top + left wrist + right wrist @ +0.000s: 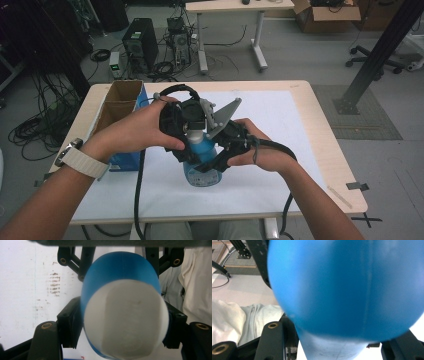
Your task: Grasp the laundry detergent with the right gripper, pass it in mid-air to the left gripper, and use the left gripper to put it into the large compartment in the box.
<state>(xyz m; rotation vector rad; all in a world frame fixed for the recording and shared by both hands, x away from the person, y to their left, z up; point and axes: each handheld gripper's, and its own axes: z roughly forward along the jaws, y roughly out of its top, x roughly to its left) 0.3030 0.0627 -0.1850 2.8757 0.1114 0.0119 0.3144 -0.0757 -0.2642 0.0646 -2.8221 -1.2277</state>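
A blue plastic bottle (202, 162) with a white cap (125, 320) stands upright on the white mat, near the middle of the table. My left gripper (192, 132) comes down on it from above, and its jaws press on both sides of the cap. In the left gripper view the blue body (120, 270) swells out behind the cap. My right gripper (212, 162) reaches in from the right and is shut on the bottle's body (347, 285), with a jaw on each side of it. Both hands wrap around the grippers.
An open cardboard box (120, 102) with a blue side stands at the table's left edge, close to the left hand. The white mat (270, 115) covers most of the wooden table (330, 150). A computer tower (140, 42), cables and another desk lie beyond on the floor.
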